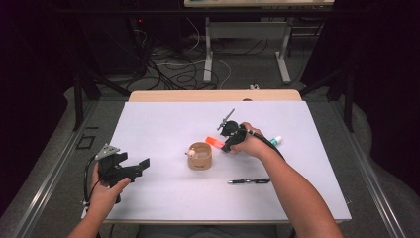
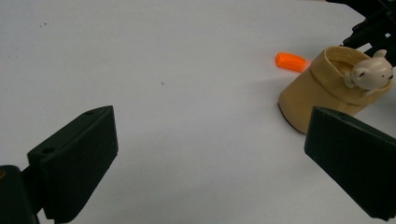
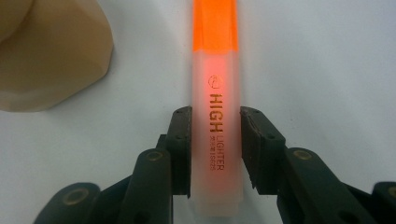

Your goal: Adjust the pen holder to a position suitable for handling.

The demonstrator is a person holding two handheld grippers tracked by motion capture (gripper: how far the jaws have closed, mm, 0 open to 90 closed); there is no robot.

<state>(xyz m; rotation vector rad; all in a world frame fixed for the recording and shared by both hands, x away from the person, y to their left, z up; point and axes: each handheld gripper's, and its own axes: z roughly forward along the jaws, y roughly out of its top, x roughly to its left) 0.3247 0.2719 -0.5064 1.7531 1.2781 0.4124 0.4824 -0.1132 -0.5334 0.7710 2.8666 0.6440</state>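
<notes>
Left gripper: near left of the desk, jaws spread wide with nothing between them, idle, probably waiting its turn.
Black pen: lying loose near right, untouched.
Pen cup: tan cup mid-desk with a small white animal figure on its rim, open mouth up, the likely place for the pens.
Right gripper: just beyond the cup and to its right, jaws pinching the highlighter across its pale barrel, orange end pointing away. A mid-barrel hold should keep it balanced for lifting.
White marker: far right, beside the forearm.
Desk: plain white top, wooden far edge.
Room: dark, cables on the floor behind.
</notes>
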